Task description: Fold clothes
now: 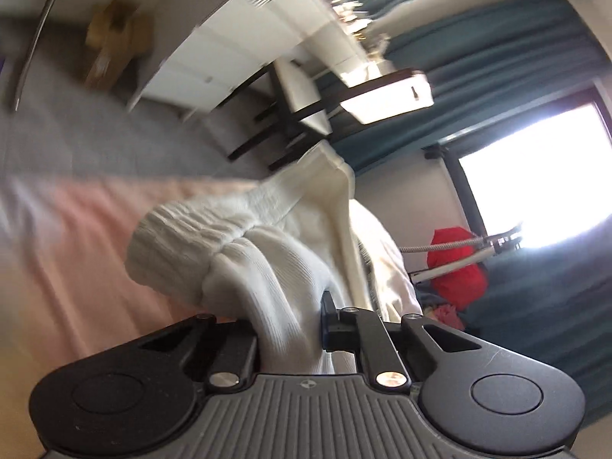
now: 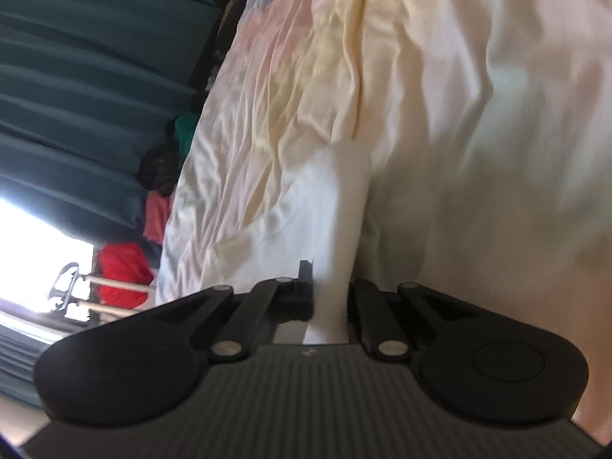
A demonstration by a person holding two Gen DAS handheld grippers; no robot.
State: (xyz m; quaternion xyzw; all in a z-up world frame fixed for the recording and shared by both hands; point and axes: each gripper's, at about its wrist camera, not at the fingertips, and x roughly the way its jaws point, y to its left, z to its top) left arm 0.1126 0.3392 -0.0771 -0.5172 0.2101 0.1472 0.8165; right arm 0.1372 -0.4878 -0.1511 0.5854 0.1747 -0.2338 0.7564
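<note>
Item: white ribbed knit garment (image 1: 275, 267), lifted above the pale pastel crumpled bedsheet (image 2: 290, 88). Left tool (image 1: 290, 329) clamps its gathered cuff end; right tool (image 2: 331, 298) clamps another edge, likely for spreading before folding.

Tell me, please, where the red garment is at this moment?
The red garment sits right of centre in the left wrist view, below the bright window; the right wrist view shows it low left.

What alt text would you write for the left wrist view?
The left gripper is shut on a white ribbed garment that bunches ahead of it above a pink sheet. Behind, tilted and blurred, are a white cabinet, teal curtains and a bright window.
</note>
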